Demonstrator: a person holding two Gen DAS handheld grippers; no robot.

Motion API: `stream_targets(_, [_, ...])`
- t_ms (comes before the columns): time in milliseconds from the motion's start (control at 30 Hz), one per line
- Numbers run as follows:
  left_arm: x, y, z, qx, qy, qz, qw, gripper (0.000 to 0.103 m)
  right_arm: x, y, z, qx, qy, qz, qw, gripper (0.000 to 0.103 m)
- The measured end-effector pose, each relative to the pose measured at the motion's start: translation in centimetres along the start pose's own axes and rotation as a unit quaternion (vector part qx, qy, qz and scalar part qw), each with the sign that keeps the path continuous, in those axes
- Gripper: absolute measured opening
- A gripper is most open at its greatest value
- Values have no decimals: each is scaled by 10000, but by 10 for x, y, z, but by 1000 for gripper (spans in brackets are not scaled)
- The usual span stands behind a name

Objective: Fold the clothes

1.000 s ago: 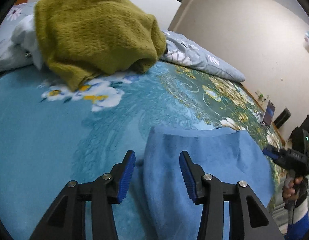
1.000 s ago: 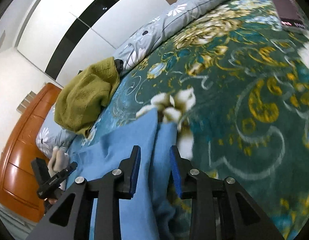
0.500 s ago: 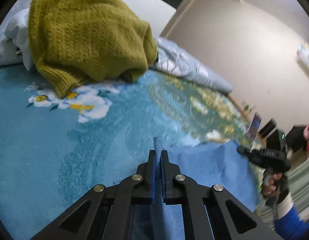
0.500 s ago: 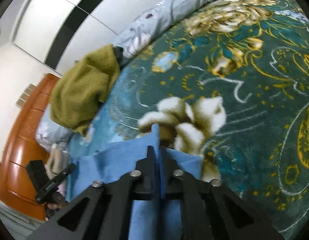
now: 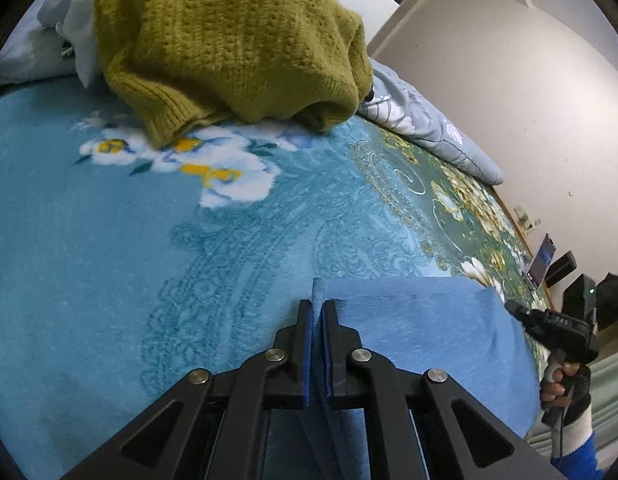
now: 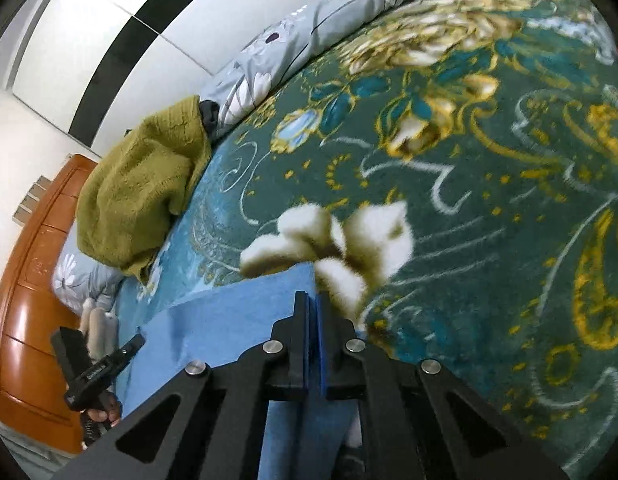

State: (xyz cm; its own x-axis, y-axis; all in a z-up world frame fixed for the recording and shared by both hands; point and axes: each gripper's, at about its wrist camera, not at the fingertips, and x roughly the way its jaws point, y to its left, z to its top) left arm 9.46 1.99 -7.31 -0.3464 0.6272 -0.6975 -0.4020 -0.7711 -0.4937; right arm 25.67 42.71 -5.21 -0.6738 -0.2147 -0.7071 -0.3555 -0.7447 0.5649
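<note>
Surface: floral blanket point(image 5: 109, 240), teal to dark green, covers the bed.
Room: white wall point(image 5: 509, 80) upper right in the left view; wooden headboard point(image 6: 25, 280) at the right view's left edge.
Blue cloth point(image 5: 429, 332): bottom centre, flat on the blanket.
Left gripper point(image 5: 317, 312): jaws clamped on the cloth's corner.
Right gripper point(image 6: 312, 304): jaws pinching the opposite corner.
Green sweater point(image 5: 229, 36): heaped at the top, against grey pillows point(image 5: 429, 128).
Open room: bare blanket between cloth and sweater.
</note>
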Motion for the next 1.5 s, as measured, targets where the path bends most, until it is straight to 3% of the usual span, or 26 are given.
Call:
stream_targets(67, [-12,-5,0,56,-98,88,9999,8,-12,1,-1,-116,-164,-255,9995,4])
stream_targets(133, [-26,-10,0,90,-207,148,9996,11,-27,2,-5,-173,-319,-207,9991,6])
stream_targets(300, [-58,-28,-15,49,-355,90,9993,35,-49,16,-27,-455,-254,289,9982,6])
stream_targets(467, [-65,-71,-47,768,-261,-147,9966,37,-49,37,-54,-732,-89,922,9930,9])
stream_targets(667, [-30,-58,-60,434,258,97,9987,37,-36,28,-70,-772,138,317,9964,9])
stream_targets(800, [-55,-61,-60,276,48,-118,9995,38,-44,17,-72,-438,117,510,9977,9])
stream_targets(833, [-64,-62,-61,298,-29,-185,9994,40,-52,19,-73,-471,23,567,9973,9])
stream_targets(867, [-73,-60,-62,343,-74,-118,9993,49,-60,21,-74,-515,-75,619,9967,9])
stream_targets(933, [-86,-52,-64,337,-180,40,9993,62,-75,19,-77,-530,-223,648,9962,26])
stream_targets(967, [-89,-46,-65,262,-184,70,9995,64,-78,14,-78,-484,-256,630,9965,47])
stream_targets(1000, [-88,-36,-66,111,-140,57,9998,64,-82,8,-80,-438,-289,612,9967,56])
stream_targets(1167, [-75,-3,-79,-620,205,-291,9974,64,-77,-20,-85,51,-74,549,9985,57])
stream_targets(1367, [-51,-12,-81,-676,518,-976,9916,65,-68,-34,-85,576,-34,973,9936,60])
stream_targets(1500, [-46,-8,-77,-792,512,-1289,9872,66,-61,-30,-77,538,92,982,9937,60])
